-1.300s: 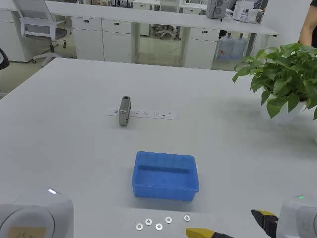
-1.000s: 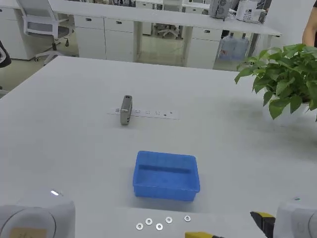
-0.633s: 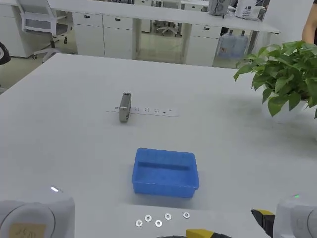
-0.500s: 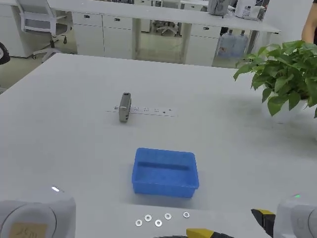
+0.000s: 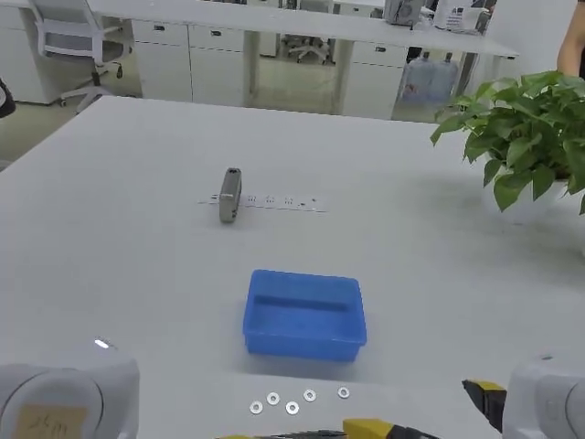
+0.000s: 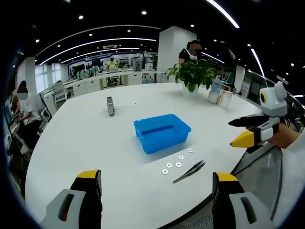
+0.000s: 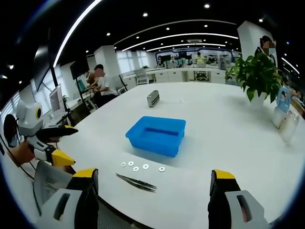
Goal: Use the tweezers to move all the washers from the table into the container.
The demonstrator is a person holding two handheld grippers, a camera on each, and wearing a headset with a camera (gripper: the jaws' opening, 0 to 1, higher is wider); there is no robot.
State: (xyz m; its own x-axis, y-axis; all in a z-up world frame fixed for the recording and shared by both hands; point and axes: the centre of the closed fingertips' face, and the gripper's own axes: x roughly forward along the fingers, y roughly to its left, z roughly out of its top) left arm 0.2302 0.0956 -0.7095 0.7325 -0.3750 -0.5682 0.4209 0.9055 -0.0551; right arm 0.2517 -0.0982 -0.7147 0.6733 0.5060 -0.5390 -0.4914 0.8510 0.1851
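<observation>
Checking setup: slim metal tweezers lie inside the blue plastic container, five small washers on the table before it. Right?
No: the slim metal tweezers lie on the white table beside the small steel washers, not in the blue plastic container; see the right gripper view.

Broad white surface (image 5: 119, 247), matte and pale. Near its middle, an open blue container (image 5: 304, 313), rectangular, set flat. Just on the near side of it, five small metal washers (image 5: 292, 407) in a loose row, apart from the container wall. Nearer still, close to the near edge, slim tweezers (image 6: 189, 171) lying flat just beside the washers. Farther off and left of centre, a small grey block (image 5: 229, 194) at the left end of a thin white strip (image 5: 274, 202). At the far right, a leafy potted plant (image 5: 526, 137).
</observation>
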